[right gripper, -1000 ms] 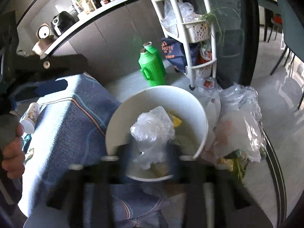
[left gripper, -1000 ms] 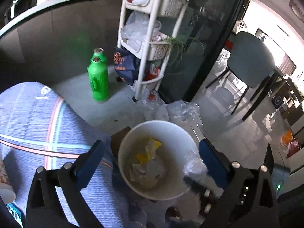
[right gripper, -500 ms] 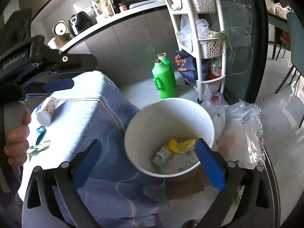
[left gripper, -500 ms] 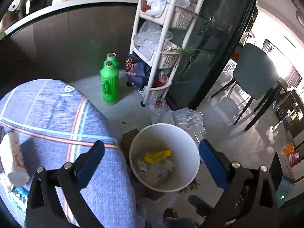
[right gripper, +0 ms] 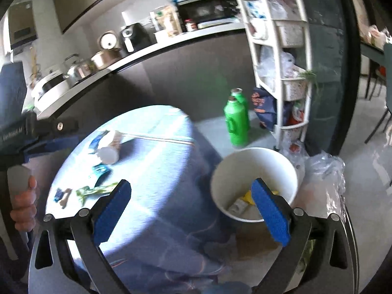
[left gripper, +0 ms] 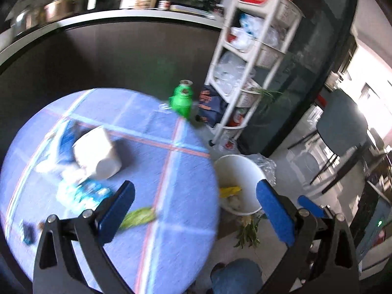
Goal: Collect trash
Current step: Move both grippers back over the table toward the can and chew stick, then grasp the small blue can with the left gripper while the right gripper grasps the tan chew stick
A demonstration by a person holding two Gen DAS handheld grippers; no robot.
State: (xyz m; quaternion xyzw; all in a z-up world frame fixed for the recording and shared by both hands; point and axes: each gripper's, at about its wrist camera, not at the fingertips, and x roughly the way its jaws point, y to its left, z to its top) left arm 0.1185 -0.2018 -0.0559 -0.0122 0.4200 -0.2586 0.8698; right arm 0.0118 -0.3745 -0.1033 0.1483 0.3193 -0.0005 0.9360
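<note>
With some scraps already in the white bin (right gripper: 254,183) on the floor, your right gripper (right gripper: 191,210) and left gripper (left gripper: 196,210) both hang wide and empty, while the paper cup (right gripper: 110,144), wrappers (right gripper: 99,170) and green peel (left gripper: 139,218) wait on the tabletop (right gripper: 152,161).

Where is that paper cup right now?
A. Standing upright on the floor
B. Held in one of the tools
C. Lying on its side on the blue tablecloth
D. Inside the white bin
C: the paper cup lies tipped over on the blue tablecloth, apart from the white bin on the floor.
</note>
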